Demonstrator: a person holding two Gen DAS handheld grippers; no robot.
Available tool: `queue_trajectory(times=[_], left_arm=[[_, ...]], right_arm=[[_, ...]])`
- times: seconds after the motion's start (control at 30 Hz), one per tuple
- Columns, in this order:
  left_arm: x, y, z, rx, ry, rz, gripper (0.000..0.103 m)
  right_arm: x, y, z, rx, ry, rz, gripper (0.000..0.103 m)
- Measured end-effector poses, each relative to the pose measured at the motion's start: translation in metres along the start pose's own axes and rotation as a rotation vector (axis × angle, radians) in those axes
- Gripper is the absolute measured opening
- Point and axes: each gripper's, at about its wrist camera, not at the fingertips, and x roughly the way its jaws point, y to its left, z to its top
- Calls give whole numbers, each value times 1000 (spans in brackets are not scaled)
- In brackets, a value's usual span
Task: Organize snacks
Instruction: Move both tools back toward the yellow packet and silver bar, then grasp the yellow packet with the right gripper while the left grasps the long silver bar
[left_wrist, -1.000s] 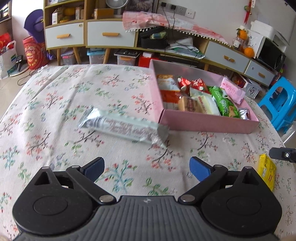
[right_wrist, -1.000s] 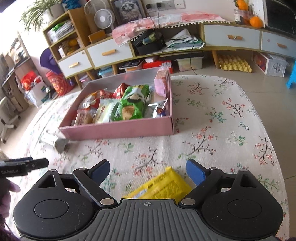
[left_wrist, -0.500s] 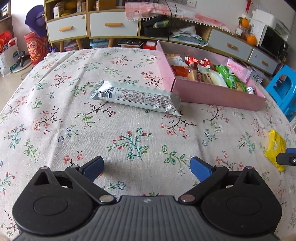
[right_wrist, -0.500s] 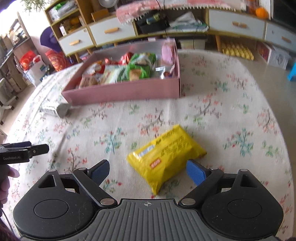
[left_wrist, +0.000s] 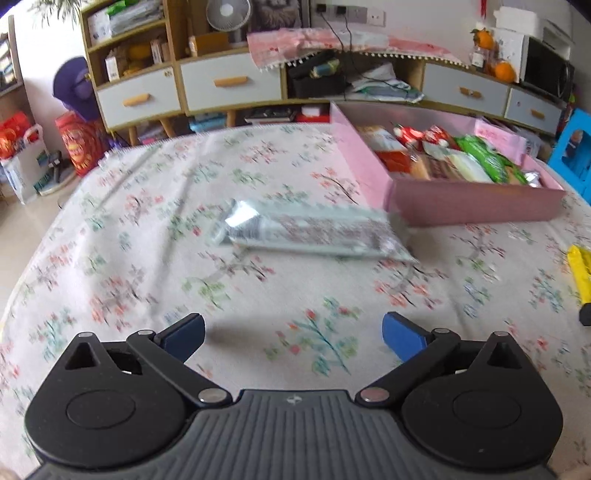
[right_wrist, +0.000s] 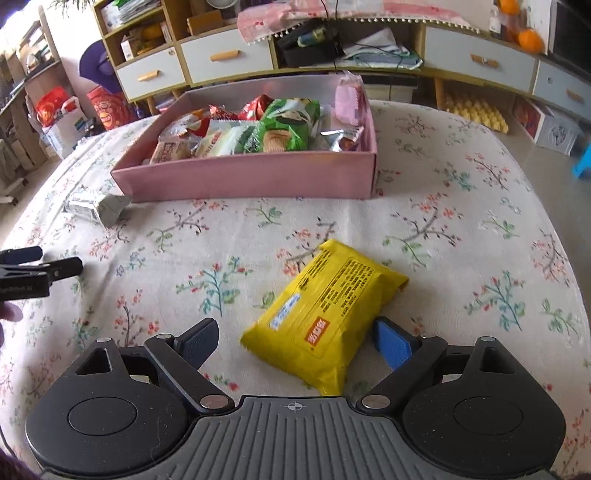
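A long silver snack pack (left_wrist: 310, 232) lies on the flowered tablecloth, just left of the pink box (left_wrist: 476, 206), which holds several snacks. My left gripper (left_wrist: 293, 332) hovers open in front of the silver pack with nothing between its fingers. In the right wrist view a yellow snack pack (right_wrist: 325, 314) lies on the cloth, its near end between the wide-open fingers of my right gripper (right_wrist: 295, 343). The pads do not press on it. The pink box (right_wrist: 251, 177) stands beyond it, and the silver pack (right_wrist: 96, 205) shows at the box's left corner. The yellow pack (left_wrist: 580, 269) also appears at the left view's right edge.
The left gripper's tips (right_wrist: 40, 269) and a hand reach in at the right view's left edge. Behind the table stand low cabinets with drawers (left_wrist: 229, 81), bags on the floor (left_wrist: 77, 144) and a blue stool (left_wrist: 576, 151). The table's rounded edge falls away at both sides.
The right gripper has come down and forward, so the yellow pack now lies between its fingers. The left gripper has sunk and rolled; the silver pack looks larger and nearer.
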Motion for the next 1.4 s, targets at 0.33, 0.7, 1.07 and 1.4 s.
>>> queue_trajectory(times=[0.33,0.7,1.07,1.4], left_arm=[[10,14,55,202,-41,-164,103],[43,-14,59,588,127,-284,103],[27,-7,40,498,254,-349,102],[-2,-22,17,309,299,-285,84]], right_arm=[[14,19,8,-89,-30,-25,93],[21,26,9,-145,-71,-25,93],[21,26,11,-134,-67,-20,92],[13,23,11,-62,-47,9,92]])
